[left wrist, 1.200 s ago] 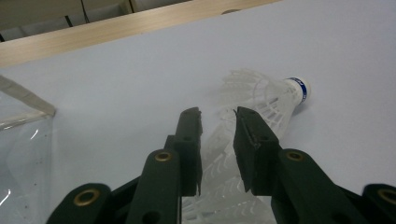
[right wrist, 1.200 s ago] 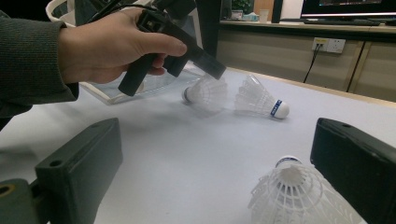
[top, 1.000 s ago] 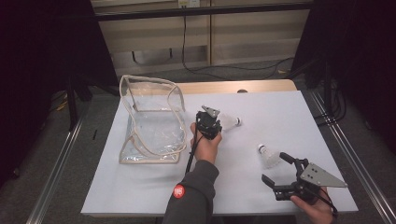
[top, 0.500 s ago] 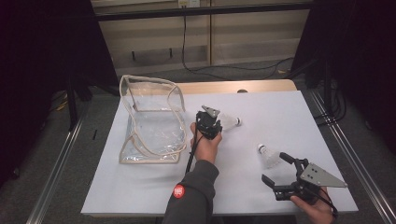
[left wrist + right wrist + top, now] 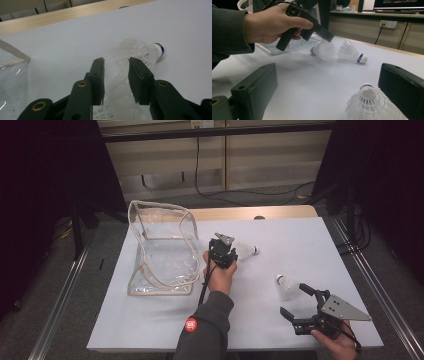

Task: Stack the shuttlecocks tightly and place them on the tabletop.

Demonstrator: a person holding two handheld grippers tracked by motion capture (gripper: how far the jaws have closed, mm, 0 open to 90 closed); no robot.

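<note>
Clear pouch at nine o'clock. Left gripper, mid-table, jaws just easing apart around a shuttlecock's skirt, another shuttlecock beside. Right gripper, five o'clock, gapes wide, third shuttlecock between its jaws, unpinched.

My left gripper sits right at a shuttlecock, clear bag just to its left. My right gripper gapes wide, another shuttlecock just ahead on the worktop.

matt black plastic jaws flanked a white plastic mesh shuttlecock; beside them, a glossy clear pouch.
</note>
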